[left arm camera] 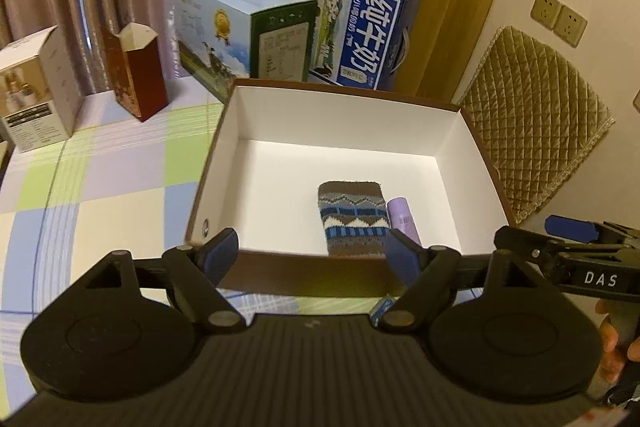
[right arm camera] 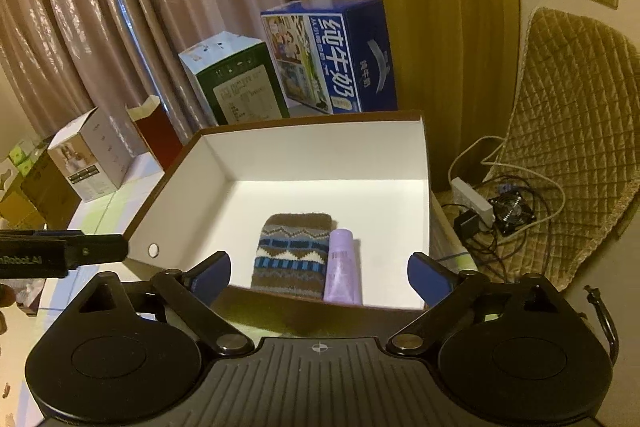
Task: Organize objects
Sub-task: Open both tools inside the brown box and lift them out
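Box [right arm camera: 426, 187] holds one knitted pouch [right arm camera: 292, 255], one purple tube [right arm camera: 342, 267]; left gripper [left arm camera: 316, 257], right gripper [right arm camera: 320, 277] spread, empty.

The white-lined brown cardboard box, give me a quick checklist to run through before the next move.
1. Left tool empty, jaws open: ok.
2. Right tool empty, jaws open: ok.
3. Brown and blue patterned knitted pouch lying flat inside the white-lined brown cardboard box: ok.
4. Lilac plastic tube inside, beside the pouch: ok.
5. Free floor space left in the box: ok.
6. Small blue item under the left tool, what it is: cannot tell.
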The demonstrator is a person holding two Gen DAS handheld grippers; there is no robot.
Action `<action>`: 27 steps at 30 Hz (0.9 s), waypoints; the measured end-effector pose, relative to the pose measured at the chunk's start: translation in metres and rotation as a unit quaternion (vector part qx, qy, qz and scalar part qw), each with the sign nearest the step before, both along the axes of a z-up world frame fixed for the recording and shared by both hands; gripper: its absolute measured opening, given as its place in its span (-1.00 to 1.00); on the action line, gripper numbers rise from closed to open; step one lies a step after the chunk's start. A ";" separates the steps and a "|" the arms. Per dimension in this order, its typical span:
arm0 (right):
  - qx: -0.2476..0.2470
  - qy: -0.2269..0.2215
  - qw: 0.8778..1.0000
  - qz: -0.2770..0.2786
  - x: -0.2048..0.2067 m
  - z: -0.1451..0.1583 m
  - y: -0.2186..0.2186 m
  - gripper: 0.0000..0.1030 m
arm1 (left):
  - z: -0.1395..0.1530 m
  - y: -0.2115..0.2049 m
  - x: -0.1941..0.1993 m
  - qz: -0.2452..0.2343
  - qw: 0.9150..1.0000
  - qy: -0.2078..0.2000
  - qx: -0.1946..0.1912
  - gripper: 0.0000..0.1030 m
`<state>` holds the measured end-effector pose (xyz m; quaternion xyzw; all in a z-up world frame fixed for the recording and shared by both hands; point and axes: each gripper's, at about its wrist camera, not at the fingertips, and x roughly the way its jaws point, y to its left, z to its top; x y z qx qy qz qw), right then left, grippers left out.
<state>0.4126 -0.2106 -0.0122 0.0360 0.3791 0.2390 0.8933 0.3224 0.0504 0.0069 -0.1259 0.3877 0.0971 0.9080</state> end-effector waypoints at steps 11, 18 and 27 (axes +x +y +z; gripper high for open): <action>0.006 -0.013 1.000 0.005 -0.051 0.009 -0.015 0.86 | 0.006 -0.002 -0.066 0.040 0.999 -0.003 -0.002 0.54; 0.003 -0.007 1.000 0.012 -0.074 0.005 -0.024 0.86 | -0.006 -0.005 -0.102 0.051 0.999 0.011 -0.008 0.55; -0.005 0.006 1.000 0.022 -0.091 -0.004 -0.027 0.87 | -0.024 -0.006 -0.127 0.064 0.997 0.038 -0.025 0.55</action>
